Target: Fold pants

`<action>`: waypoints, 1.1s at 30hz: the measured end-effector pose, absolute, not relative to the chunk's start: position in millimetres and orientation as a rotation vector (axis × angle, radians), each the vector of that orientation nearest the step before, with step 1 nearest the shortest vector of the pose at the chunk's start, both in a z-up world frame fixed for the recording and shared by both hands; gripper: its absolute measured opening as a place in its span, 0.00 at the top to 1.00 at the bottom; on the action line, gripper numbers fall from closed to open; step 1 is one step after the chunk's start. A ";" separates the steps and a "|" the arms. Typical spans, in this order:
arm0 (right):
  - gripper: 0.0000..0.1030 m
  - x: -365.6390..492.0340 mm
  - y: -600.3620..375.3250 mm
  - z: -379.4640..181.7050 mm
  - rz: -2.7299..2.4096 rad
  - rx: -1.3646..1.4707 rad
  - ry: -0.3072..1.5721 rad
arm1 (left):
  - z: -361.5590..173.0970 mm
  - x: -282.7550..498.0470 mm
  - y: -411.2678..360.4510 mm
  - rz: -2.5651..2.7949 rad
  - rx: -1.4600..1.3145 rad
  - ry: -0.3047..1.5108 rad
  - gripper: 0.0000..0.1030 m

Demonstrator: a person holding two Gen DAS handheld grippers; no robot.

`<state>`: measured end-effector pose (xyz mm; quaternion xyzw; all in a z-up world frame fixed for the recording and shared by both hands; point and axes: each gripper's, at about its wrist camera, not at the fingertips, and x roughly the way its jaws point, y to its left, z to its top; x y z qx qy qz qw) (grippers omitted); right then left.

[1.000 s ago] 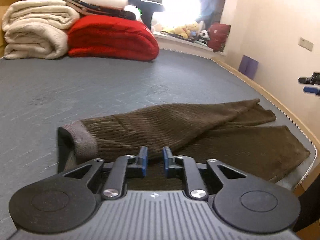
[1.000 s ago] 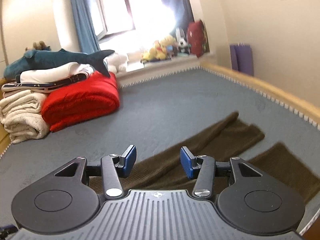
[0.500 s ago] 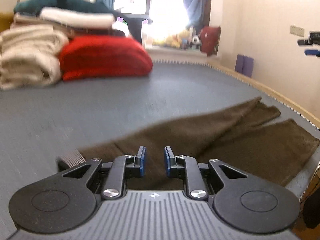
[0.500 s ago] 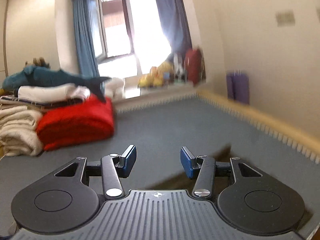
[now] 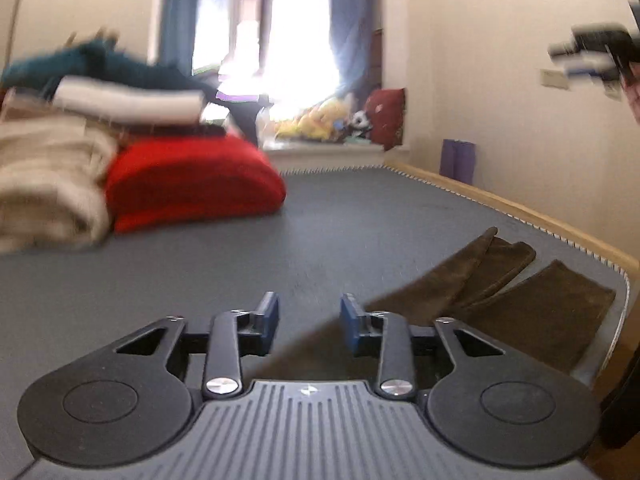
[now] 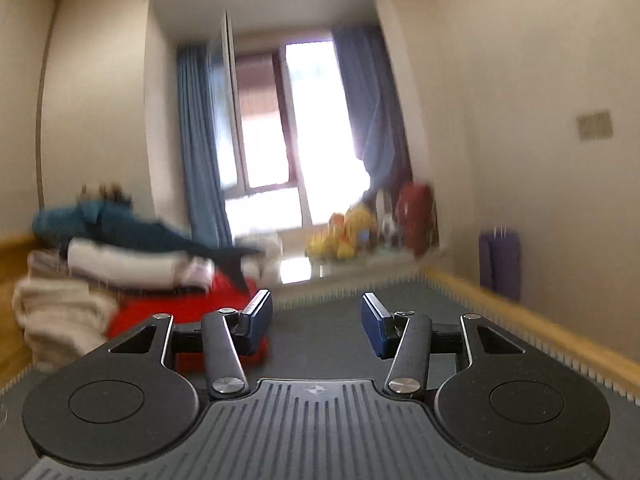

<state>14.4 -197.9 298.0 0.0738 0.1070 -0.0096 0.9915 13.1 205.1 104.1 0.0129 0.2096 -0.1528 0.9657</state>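
Brown corduroy pants (image 5: 500, 292) lie flat on the grey bed surface (image 5: 320, 232), near its right edge in the left wrist view. My left gripper (image 5: 308, 320) hangs above them, its jaws opening, with nothing between the blue pads (image 5: 269, 316). The right gripper (image 5: 588, 56) shows as a blur high at the upper right of that view. In the right wrist view my right gripper (image 6: 316, 318) is raised and nearly level, its jaws opening a little, empty. The pants are out of that view.
At the far left stands a stack: cream blankets (image 5: 48, 184), a red quilt (image 5: 188, 180), a white fold and a teal plush shark (image 6: 120, 228). A wooden bed rail (image 5: 520, 212) runs along the right edge. Stuffed toys (image 6: 344, 232) line the window sill.
Both grippers have risen away from the pants. The left jaws have widened. The right view has tilted up and no longer shows the pants.
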 end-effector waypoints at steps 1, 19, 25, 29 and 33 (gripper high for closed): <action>0.47 20.3 -202.3 285.2 -0.010 0.166 0.284 | 92.8 11.9 204.2 -0.307 -0.034 0.461 0.61; 0.71 94.0 -322.8 60.2 -0.068 0.413 0.618 | -44.9 66.5 221.6 -0.071 -0.503 0.816 0.56; 0.67 143.9 -365.9 -5.5 -0.075 0.695 0.693 | -55.9 77.8 230.0 -0.050 -0.556 0.798 0.48; 0.61 187.4 -366.3 -35.3 -0.056 0.728 0.731 | -57.5 78.6 234.6 -0.017 -0.583 0.769 0.43; 0.59 224.7 -368.7 -65.2 -0.102 0.771 0.766 | -60.8 80.4 238.1 0.023 -0.618 0.759 0.41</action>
